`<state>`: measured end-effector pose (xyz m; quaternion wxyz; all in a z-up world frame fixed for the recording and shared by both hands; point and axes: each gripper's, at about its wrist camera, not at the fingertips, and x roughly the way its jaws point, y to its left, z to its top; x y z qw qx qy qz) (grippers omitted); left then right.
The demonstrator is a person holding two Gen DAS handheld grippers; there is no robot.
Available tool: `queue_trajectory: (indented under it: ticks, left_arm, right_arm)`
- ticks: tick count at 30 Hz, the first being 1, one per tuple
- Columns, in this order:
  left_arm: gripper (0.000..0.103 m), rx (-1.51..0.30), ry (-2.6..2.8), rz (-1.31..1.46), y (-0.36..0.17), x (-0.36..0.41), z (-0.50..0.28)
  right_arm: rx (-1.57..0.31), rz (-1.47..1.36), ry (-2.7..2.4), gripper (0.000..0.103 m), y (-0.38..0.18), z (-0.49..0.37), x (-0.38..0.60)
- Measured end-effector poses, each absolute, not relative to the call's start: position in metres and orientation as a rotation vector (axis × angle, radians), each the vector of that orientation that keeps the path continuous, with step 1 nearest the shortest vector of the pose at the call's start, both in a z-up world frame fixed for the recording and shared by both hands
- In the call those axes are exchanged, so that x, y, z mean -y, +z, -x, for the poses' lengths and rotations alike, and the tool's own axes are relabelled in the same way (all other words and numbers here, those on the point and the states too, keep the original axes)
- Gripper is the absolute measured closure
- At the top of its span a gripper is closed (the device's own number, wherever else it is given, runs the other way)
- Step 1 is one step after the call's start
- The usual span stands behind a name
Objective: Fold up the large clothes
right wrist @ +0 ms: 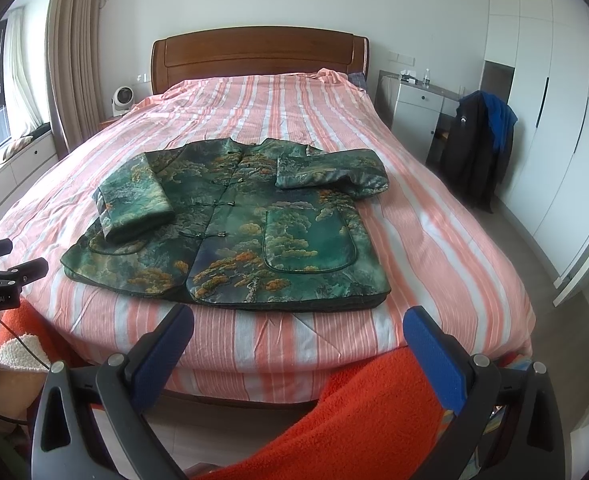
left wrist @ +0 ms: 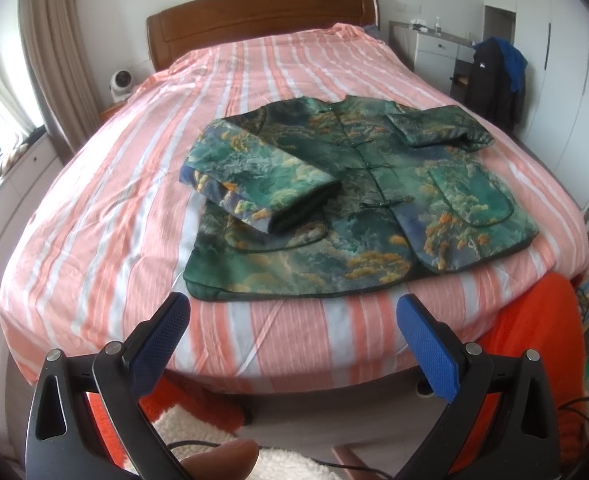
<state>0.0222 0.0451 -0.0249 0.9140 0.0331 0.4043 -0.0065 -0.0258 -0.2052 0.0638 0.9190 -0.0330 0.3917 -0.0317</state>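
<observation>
On the striped bed (right wrist: 434,240), a green patterned jacket (right wrist: 254,232) lay flat near the foot edge, both sleeves folded inward, seemingly ready for halving. Left tool (left wrist: 292,320) and right tool (right wrist: 298,332) hovered before it, each spread wide, holding nothing.

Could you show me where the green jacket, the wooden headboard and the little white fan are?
Green jacket (right wrist: 254,216): right wrist view, on its front near the buttons.
Wooden headboard (right wrist: 258,54): right wrist view, middle of the panel.
White fan (right wrist: 123,98): right wrist view, on its round face.
</observation>
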Motion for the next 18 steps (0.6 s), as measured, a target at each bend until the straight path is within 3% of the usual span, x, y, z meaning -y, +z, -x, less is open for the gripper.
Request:
queue_trajectory:
  ticks: [18]
  left_arm:
    - [0.000,-0.855,0.006,-0.033,-0.0297,-0.0502,-0.0269]
  right_arm:
    - [-0.801,0.061,-0.069,0.000,0.0625,0.0242,0.2057]
